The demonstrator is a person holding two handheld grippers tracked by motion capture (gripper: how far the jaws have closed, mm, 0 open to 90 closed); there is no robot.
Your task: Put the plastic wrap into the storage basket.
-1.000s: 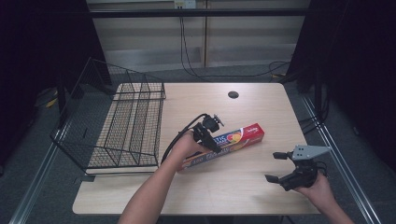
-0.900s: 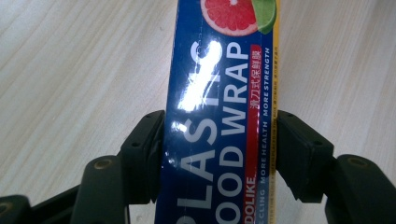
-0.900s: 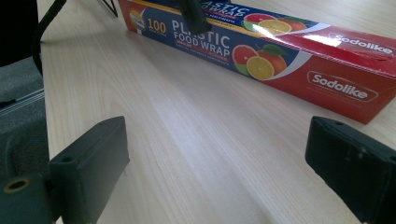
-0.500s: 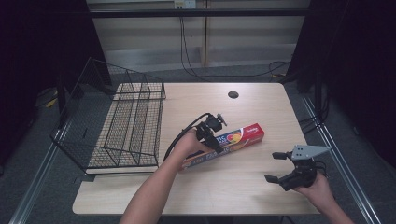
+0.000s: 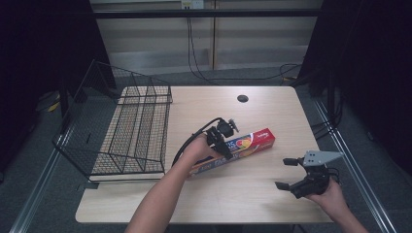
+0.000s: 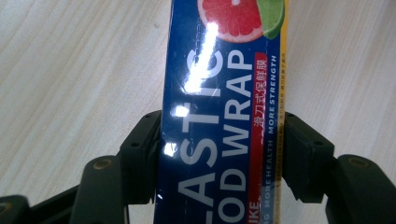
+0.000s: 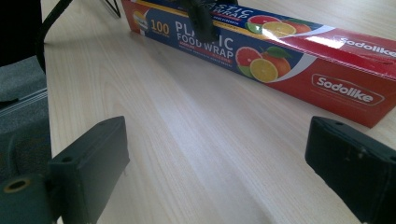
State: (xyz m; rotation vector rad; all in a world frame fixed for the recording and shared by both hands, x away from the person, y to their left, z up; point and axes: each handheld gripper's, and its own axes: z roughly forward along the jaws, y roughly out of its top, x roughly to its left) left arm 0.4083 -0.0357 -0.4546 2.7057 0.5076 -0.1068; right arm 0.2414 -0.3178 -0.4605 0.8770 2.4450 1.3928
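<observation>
A long plastic wrap box [image 5: 255, 140], red at one end and blue at the other, lies aslant on the middle of the wooden table [image 5: 233, 204]. My left gripper [image 5: 224, 148] reaches down over its blue end. In the left gripper view the box [image 6: 224, 84] runs up between the two black pads [image 6: 140, 149], which press on its long sides, so the left gripper [image 6: 222, 140] is shut on it. My right gripper [image 5: 283, 173] rests at the front right, open and with nothing in it, a short way from the box's red end. In the right gripper view the box [image 7: 280, 51] lies beyond the wide-set jaws of the right gripper [image 7: 219, 154].
A black wire rack [image 5: 131, 131] stands at the table's left side, overhanging the edge. A dark round hole [image 5: 242, 98] sits near the far edge. The left gripper's cable [image 5: 187, 145] loops beside the hand.
</observation>
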